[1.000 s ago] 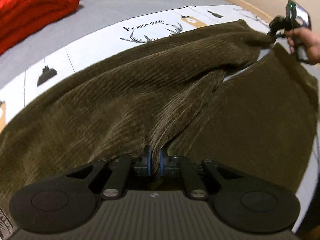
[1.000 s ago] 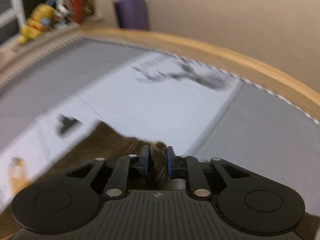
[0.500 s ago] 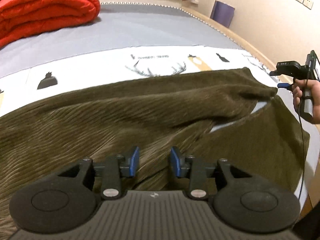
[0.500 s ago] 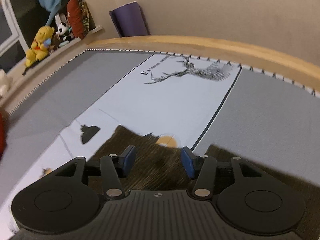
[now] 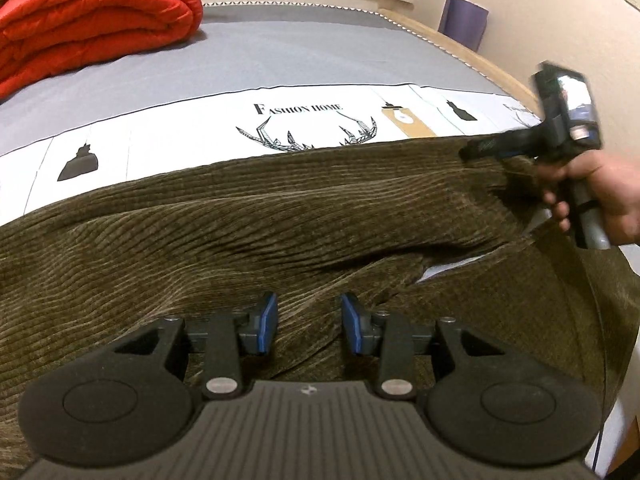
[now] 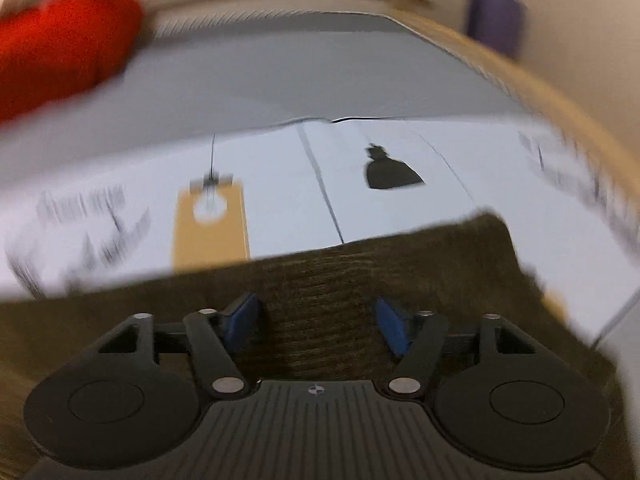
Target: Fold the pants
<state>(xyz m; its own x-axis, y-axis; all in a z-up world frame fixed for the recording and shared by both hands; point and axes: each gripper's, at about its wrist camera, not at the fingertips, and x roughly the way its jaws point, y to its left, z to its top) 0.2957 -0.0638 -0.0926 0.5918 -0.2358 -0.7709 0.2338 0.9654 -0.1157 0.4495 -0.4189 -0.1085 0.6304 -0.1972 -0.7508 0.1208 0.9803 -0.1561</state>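
Olive-brown corduroy pants (image 5: 248, 216) lay spread across a bed sheet (image 5: 304, 60) of grey cloth with a white printed band, near the bed's foot. The left gripper (image 5: 308, 322) hovered over the pants with its blue-padded jaws apart, fabric beneath them but not pinched. The right gripper (image 6: 316, 322), held in a person's hand (image 5: 600, 196), had just been opening; its jaws stood wide over the hem end of the pants (image 6: 320, 280), released. A folded red quilt (image 5: 84, 20) sat well apart.
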